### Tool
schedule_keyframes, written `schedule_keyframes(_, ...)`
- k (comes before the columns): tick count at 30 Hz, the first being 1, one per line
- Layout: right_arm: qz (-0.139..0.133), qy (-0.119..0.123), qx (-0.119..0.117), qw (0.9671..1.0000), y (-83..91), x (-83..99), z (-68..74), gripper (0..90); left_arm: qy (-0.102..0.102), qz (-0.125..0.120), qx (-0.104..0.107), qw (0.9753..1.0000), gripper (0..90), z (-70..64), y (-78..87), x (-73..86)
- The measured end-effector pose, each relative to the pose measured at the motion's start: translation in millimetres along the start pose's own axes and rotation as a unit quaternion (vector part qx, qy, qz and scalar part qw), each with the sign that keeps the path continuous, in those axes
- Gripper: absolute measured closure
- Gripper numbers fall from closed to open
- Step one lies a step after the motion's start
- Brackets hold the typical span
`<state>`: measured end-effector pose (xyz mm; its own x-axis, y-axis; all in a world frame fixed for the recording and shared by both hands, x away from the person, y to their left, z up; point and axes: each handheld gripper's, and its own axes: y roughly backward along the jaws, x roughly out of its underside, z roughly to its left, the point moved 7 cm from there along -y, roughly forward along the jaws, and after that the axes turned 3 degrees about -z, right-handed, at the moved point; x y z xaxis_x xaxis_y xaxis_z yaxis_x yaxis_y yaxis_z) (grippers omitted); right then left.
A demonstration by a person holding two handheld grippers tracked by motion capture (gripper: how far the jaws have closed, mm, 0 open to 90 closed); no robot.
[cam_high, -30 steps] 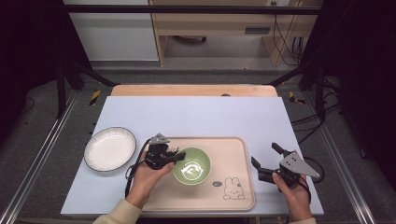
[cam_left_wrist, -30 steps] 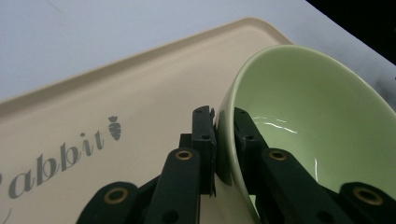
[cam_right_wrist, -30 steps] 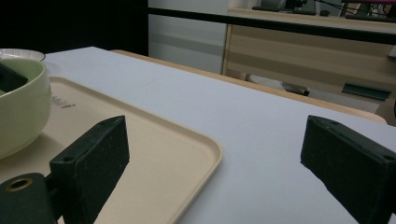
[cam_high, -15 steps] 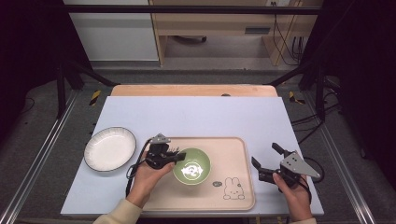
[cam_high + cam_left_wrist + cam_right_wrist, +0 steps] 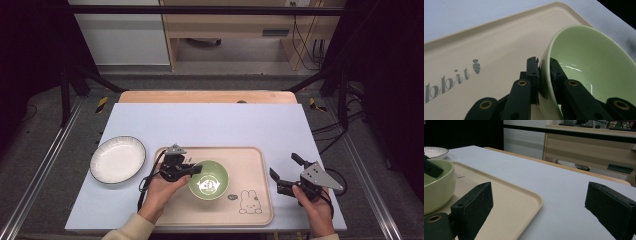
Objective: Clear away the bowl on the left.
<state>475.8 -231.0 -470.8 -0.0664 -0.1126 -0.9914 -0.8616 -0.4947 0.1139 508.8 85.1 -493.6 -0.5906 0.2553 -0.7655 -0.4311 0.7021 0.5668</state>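
2 black jaws of the left gripper (image 5: 544, 80) pinch the near-left rim of the green bowl (image 5: 208, 179), 1 jaw outside the wall and 1 inside, as the left gripper view shows plainly. The bowl sits on the beige tray (image 5: 255, 160), left of the tray's middle, and in the left gripper view it looks tipped, though whether its foot has left the tray cannot be told. That grip is what the coming move turns on: the bowl lies to the right of the left gripper (image 5: 179, 167), and the white plate (image 5: 117, 160) lies to the gripper's left on the pale blue table cover (image 5: 210, 120), just beside the tray's left edge. Any carry toward the plate would be a short pull leftward over the tray's raised lip, judging by how things lie.

1 hand is clearly nearer: the right gripper (image 5: 289, 175) hangs off the tray's right edge with its jaws spread wide and nothing between them, well apart from the bowl.

Glazed ceramic, the bowl is round, deep and glossy, with a thin rim and a pale mark at its bottom. The tray is matte, rectangular with rounded corners, printed with a rabbit (image 5: 247, 201) at its near right. The plate is shallow, ribbed, dark-edged.
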Motion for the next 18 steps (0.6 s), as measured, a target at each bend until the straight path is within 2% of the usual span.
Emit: schedule_keyframes(18,0.002,0.000,-0.002,1.0000,-0.1,0.2,0.8,7.9,0.009,0.008,0.004,0.9999,81.6,3.6,-3.5,2.9)
